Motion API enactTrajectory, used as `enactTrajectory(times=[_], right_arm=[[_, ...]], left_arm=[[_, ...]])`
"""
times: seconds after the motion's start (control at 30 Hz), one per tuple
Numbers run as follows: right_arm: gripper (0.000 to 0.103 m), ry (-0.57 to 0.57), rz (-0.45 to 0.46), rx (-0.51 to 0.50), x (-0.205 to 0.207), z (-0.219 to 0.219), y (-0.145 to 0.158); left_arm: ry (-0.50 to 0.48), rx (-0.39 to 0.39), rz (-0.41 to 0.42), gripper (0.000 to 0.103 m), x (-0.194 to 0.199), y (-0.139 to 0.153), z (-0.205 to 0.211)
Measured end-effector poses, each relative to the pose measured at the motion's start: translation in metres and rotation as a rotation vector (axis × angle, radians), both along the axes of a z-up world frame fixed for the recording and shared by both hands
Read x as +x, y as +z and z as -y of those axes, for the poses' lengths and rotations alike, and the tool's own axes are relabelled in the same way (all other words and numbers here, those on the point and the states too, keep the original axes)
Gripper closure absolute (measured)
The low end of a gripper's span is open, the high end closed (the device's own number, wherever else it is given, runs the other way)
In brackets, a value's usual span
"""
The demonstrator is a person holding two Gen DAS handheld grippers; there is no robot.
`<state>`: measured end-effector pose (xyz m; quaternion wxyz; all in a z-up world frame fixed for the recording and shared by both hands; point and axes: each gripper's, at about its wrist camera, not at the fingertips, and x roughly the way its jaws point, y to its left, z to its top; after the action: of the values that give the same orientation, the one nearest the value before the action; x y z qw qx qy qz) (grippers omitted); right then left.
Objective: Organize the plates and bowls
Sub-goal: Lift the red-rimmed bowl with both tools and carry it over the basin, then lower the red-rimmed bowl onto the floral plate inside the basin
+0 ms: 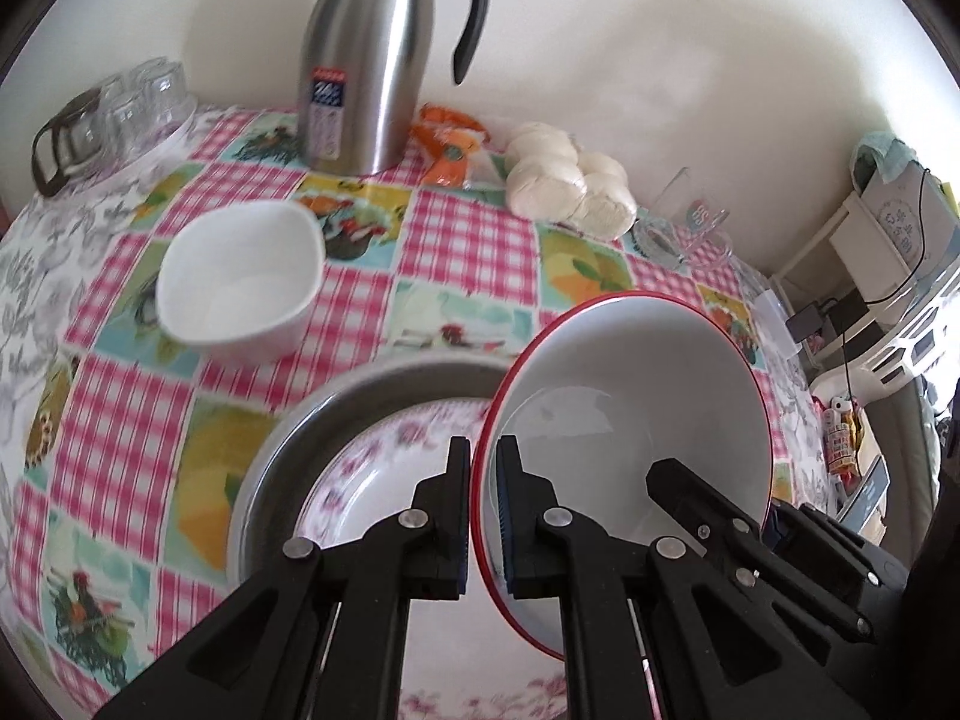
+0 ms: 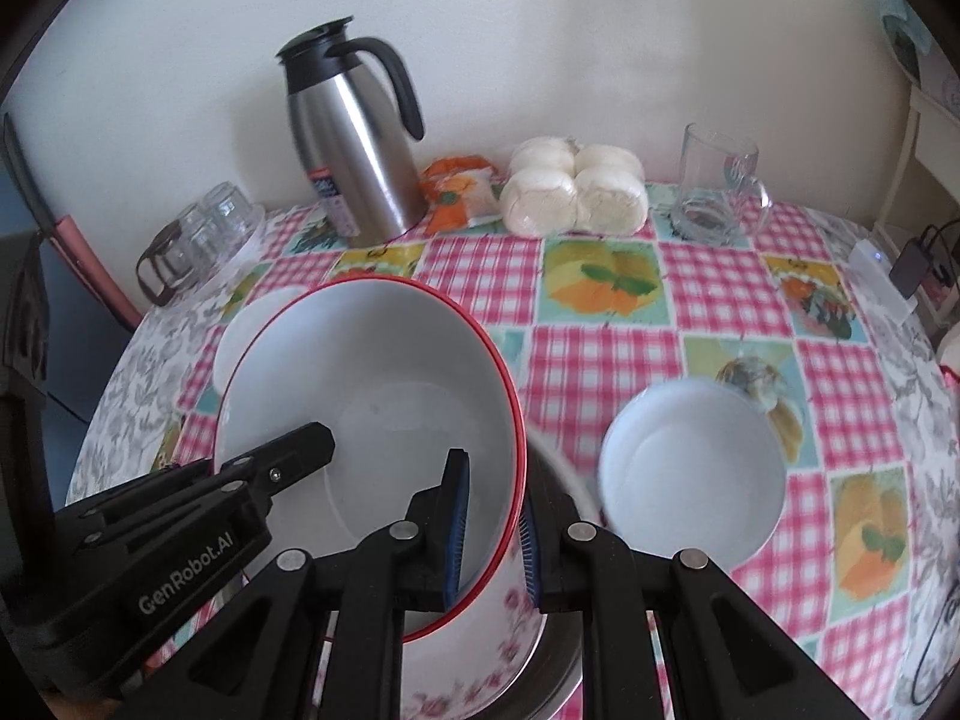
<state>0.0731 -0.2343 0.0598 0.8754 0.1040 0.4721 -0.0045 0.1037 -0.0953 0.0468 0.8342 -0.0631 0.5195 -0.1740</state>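
Bowl, white with red rim, tilted, rim pinched by both hand-held grippers.

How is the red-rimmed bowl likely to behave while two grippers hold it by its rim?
The red-rimmed bowl looks glazed and stiff, so probably slippery and breakable if dropped. The left gripper and right gripper pinch only thin rim edges, so it may pivot or tilt above the floral plate.

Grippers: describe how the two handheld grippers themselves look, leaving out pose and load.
The left gripper and right gripper are alike: matte black plastic linkage arms, joined by round silver pivot pins, ending in flat fingers faced with ribbed blue pads. The left gripper's body bears white "GenRobot.AI" lettering. No cables, hands or sleeves show.
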Motion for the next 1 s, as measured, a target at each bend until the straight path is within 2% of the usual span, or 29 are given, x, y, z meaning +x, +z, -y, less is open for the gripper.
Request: enactTrajectory(times=[0.2,0.53,1.0], right_arm=[[0.086,-0.012,0.015,0.010,-0.022,-0.014,-0.004],[0.086,-0.067,0.019,0.072,-0.050,-0.015,-0.011],[0.086,-0.091,0.030,0.126,-0.057,-0.015,-0.011]], left_arm=[[-0.001,0.012,0.041,0.095,-0.016,0.008,-0.010],[-0.033,0.031,0.039,0.095,-0.036,0.009,-0.013],[-0.035,0.015,0.046,0.095,-0.036,0.014,-0.019]])
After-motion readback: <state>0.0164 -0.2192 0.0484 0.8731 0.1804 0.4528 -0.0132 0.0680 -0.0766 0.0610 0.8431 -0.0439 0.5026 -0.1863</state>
